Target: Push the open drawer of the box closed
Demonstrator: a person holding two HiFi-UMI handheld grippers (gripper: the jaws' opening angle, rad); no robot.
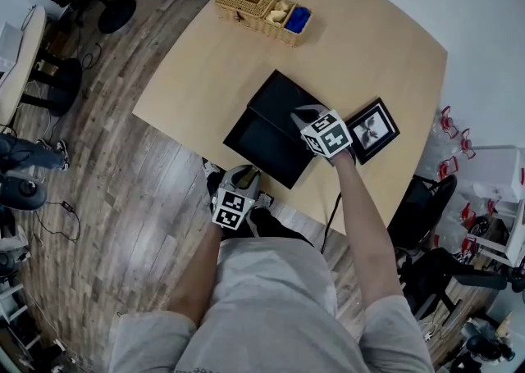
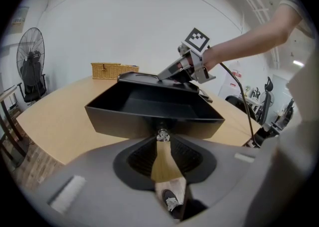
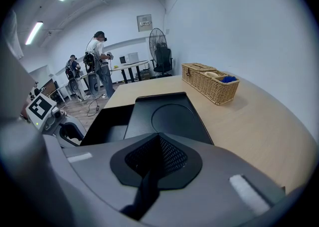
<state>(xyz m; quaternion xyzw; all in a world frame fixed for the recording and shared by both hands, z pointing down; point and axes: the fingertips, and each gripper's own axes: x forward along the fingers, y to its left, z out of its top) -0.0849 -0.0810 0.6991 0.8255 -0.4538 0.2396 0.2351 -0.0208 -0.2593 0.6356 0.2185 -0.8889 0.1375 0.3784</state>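
The job looks barely begun. The drawer (image 1: 264, 148) stands well out of the black box (image 1: 285, 94), pulled toward the person at the near edge of the table (image 1: 369, 43), and its dark inside lies open to view. All of the push home is left to do.

The left claw (image 1: 246, 175) is at the drawer's front. Its jaws are drawn narrow, with the tips on either side of the small metal knob (image 2: 162, 134). I take it as a pinch on the knob, though it may be no more than a press against it. The right claw (image 1: 299, 115) has its jaws brought together on nothing, and its tips lie on the box's flat top. To my eye it is there to steady the box while the other one pushes.

The basket (image 1: 262, 11) sits at the far side of the table, well apart from the box. A framed picture (image 1: 373, 129) lies just beside the right claw.

Several things can't be made out:
- How much of the drawer remains inside the box is covered by the top.
- Black on black makes the seam between drawer and box hard to trace from above.
- The drawer seems empty, but its floor is too dark to be sure.
- The person's body cuts off the table's near edge below the drawer.
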